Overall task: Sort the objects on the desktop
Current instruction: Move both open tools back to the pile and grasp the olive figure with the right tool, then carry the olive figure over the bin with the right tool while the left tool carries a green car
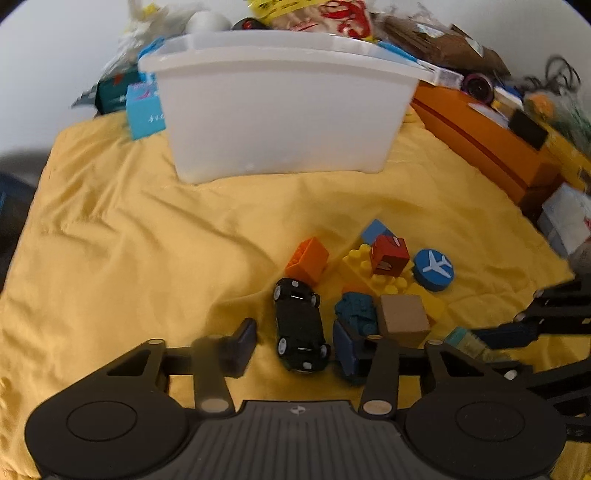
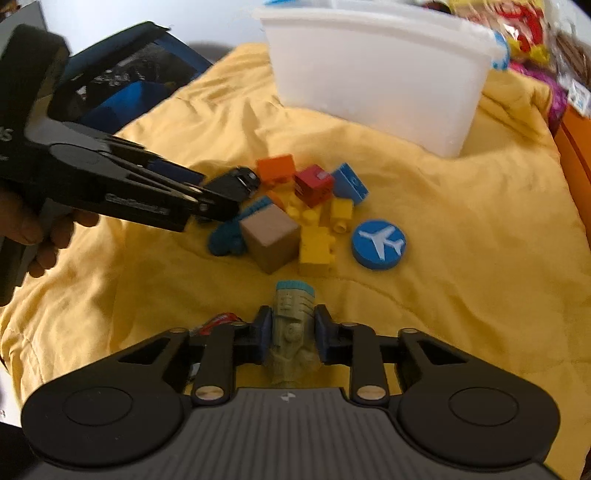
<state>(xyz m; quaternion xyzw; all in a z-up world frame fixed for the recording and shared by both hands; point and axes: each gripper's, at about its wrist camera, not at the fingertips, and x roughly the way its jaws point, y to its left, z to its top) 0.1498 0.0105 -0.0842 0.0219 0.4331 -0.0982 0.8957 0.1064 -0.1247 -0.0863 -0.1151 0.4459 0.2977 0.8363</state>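
The right gripper (image 2: 291, 330) is clamped on one olive figurine (image 2: 293, 332). The left gripper (image 1: 297, 341) straddles one black car (image 1: 300, 326), pads apart. Nearby on the yellow cloth (image 1: 129, 229): one wooden cube (image 1: 403, 318), one plane disc (image 1: 433, 269). One white bin (image 1: 284, 107) sits far.

White airplane sign on blue disc (image 2: 378, 243).

It looks like a home room. A yellow cloth (image 1: 147, 229) covers the tabletop, with toy blocks (image 2: 314, 221), a white bin (image 1: 280, 110) and cluttered snack bags (image 1: 332, 14) behind.
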